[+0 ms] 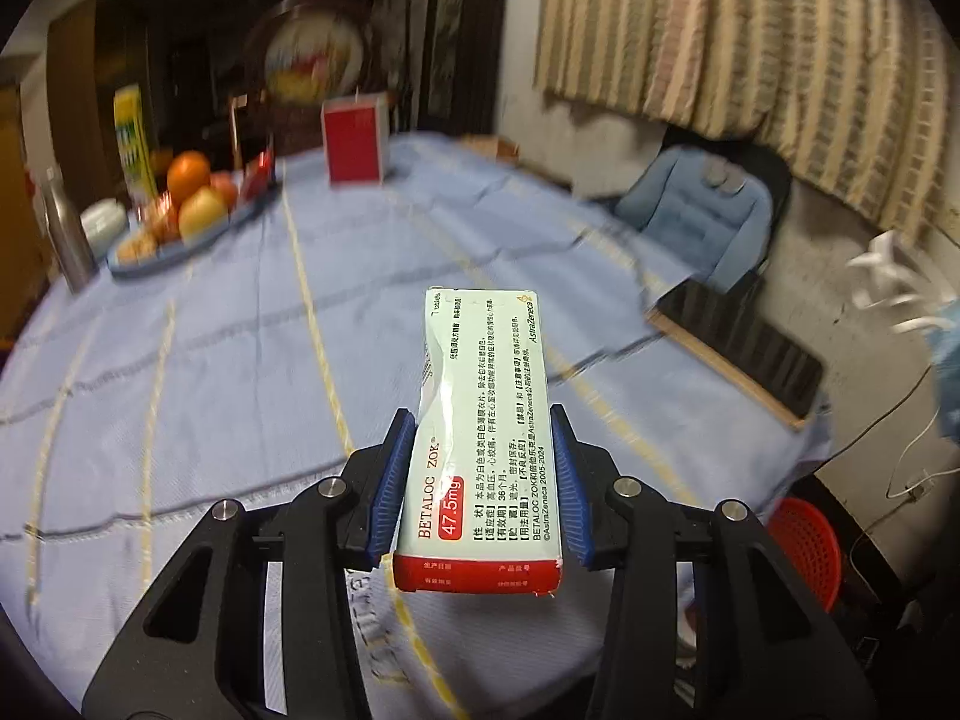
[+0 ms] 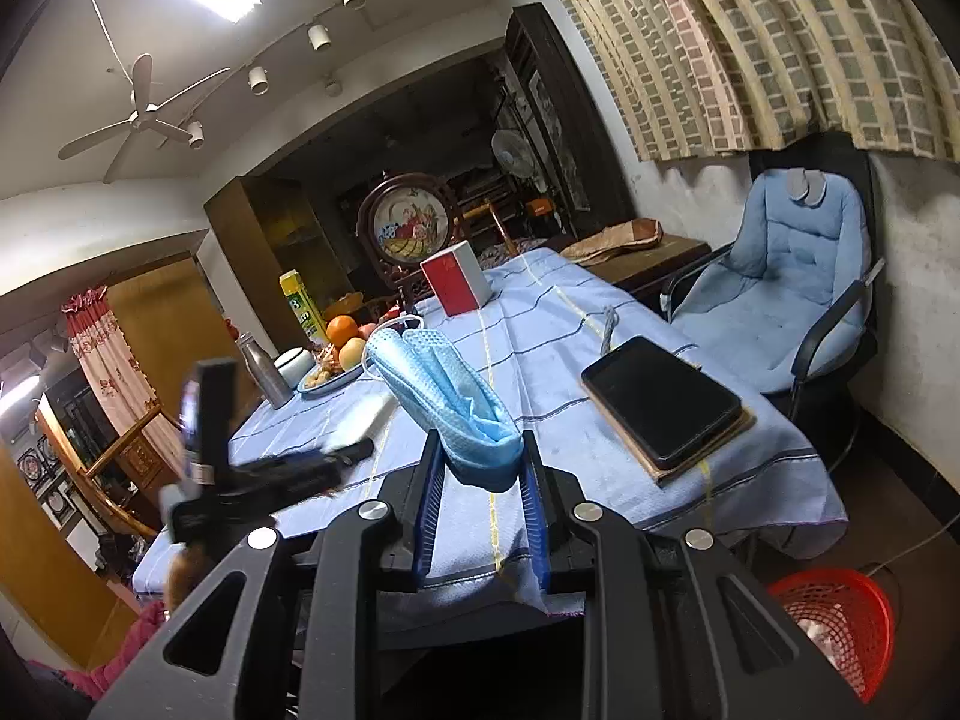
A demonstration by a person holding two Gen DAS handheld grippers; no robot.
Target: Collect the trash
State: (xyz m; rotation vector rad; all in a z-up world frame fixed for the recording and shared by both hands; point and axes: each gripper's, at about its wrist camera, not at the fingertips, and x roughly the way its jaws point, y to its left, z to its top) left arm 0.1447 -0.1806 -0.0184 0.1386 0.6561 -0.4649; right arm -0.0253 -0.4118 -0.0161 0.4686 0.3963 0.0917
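Left wrist view: the left tool (image 1: 483, 468) pinches a white and red medicine box (image 1: 483, 438) between its blue pads, above the counter (image 1: 210, 360) with its blue cloth. In the right wrist view, the right tool (image 2: 483, 483) pinches a folded blue face mask (image 2: 447, 396); a red basket (image 2: 840, 618) stands on the floor at lower right.

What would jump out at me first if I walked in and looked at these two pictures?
Most likely the white and red medicine box, pinched between the blue-padded fingers of the left gripper above the blue tablecloth. Next, the crumpled blue face mask held in the right gripper. Then the red basket on the floor, low at the right by the table's corner.
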